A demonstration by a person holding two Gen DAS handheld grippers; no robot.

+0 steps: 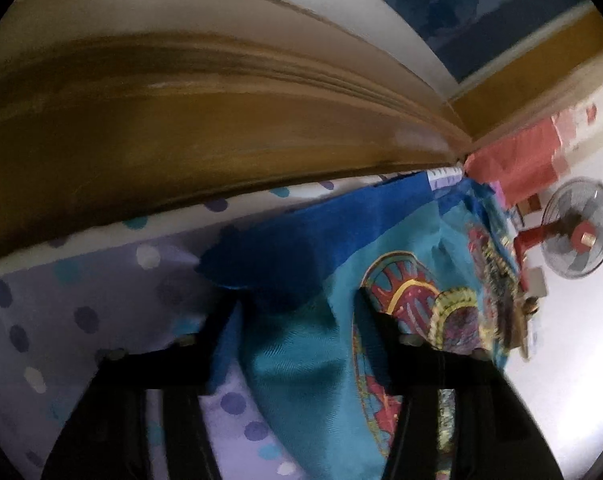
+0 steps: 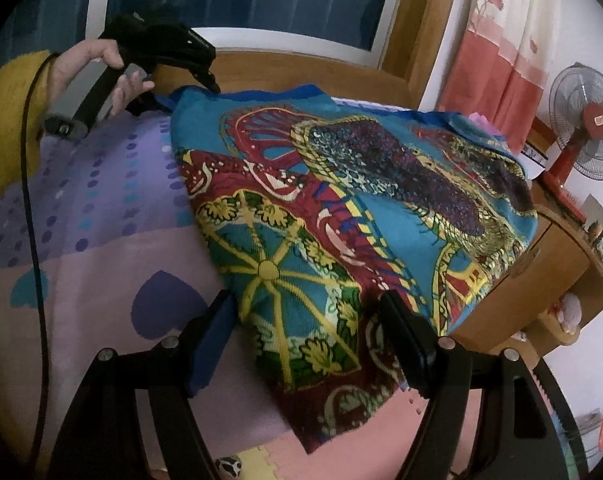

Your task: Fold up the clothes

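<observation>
Bedroom; bed (image 2: 113, 256) with a lilac dotted and heart-print sheet, wooden headboard (image 2: 285, 70) across the top, standing fan (image 2: 585, 128) at the right edge. Patterned cloth (image 2: 341, 216), teal with red, yellow and green motifs, lies spread over the centre and right of the bed, its lower edge hanging off the mattress side. Right claw (image 2: 309, 344) at bottom centre of the right wrist view: fingers wide apart, straddling the cloth's near edge, nothing pinched. Left claw (image 2: 213, 84) at upper left, held by the left hand (image 2: 109, 76), wrist bent, tips pointing down at the cloth's far blue-bordered corner. Left wrist view is motion-blurred; cloth (image 1: 313, 320) bunches between the two fingers, but grip cannot be confirmed.
</observation>
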